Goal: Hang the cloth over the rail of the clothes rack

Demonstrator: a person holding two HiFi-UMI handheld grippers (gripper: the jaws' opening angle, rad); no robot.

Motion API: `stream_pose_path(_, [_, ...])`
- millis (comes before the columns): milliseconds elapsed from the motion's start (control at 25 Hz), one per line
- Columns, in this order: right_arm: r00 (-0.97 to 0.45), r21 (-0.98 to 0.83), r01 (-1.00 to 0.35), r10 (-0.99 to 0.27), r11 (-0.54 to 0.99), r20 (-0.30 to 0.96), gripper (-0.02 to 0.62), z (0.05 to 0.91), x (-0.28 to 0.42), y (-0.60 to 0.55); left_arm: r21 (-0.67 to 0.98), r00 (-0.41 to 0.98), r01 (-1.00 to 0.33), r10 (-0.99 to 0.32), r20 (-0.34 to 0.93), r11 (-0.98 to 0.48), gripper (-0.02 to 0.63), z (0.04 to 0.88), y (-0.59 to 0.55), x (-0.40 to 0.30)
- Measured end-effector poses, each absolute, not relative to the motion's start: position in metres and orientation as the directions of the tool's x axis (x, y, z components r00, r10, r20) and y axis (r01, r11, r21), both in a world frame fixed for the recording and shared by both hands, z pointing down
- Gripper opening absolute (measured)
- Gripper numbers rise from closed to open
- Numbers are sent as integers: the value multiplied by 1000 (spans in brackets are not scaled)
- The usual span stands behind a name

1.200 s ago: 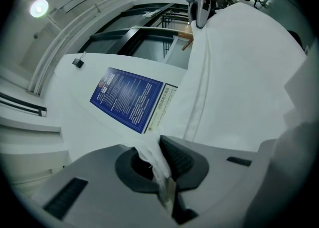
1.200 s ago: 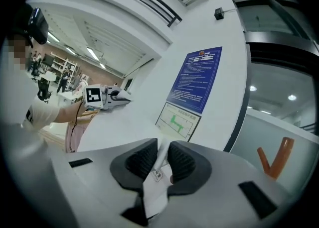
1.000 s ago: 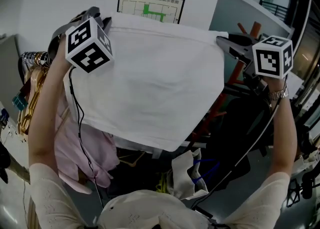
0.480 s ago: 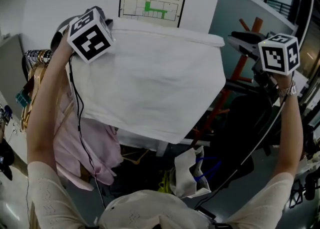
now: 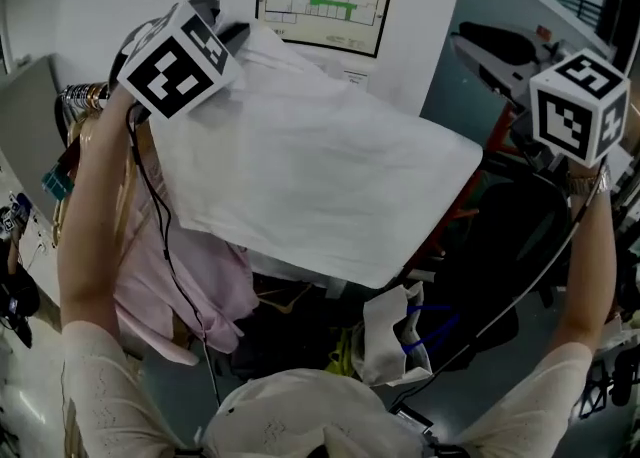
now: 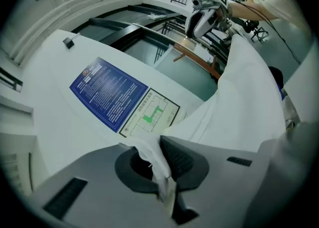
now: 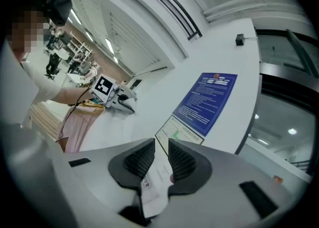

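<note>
A: What is at the far left?
B: Metal hanger hooks bunched together, and a pink garment hanging under them, just beside the person's left forearm.

A: And the left gripper?
B: It is raised high. Its jaws are pressed together on a bunched top corner of the white cloth.

A: Where is the cloth itself?
B: It is spread in the air in front of a white pillar that bears a floor-plan notice. It slopes down to the right, and its lower edge hangs over the pink garment and dark clutter. Its right corner hangs free. The rack's rail is hidden from me.

A: The right gripper?
B: It is held up to the right of that free corner, apart from it. Its jaws stand slightly apart, with a small white printed tag lying in the gap. I cannot tell whether the tag belongs to the cloth
</note>
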State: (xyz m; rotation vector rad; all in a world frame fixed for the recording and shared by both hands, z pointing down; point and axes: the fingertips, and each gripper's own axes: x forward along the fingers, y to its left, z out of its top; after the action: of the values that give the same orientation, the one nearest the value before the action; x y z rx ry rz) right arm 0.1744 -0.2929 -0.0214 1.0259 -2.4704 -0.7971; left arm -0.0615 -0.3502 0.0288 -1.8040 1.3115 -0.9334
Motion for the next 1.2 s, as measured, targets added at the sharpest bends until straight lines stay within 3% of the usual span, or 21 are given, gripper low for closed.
stream_pose_path(360, [-810, 649, -347, -565, 677, 155, 89, -12, 19, -294, -810, 357, -497, -924, 137, -312, 17, 28, -338, -64])
stream_pose_path(520, [-797, 680, -293, -565, 672, 215, 89, 2, -27, -314, -779, 431, -502, -890, 152, -376, 17, 23, -334, -61])
stream_pose_path(1000, [-763, 683, -188, -543, 706, 351, 87, 34, -70, -348, -764, 507, -434, -830, 232, -478, 18, 33, -330, -56])
stream_pose_path(1200, [-754, 673, -212, -557, 708, 348, 26, 33, -69, -354, -770, 478, -424, -840, 257, -477, 18, 33, -333, -60])
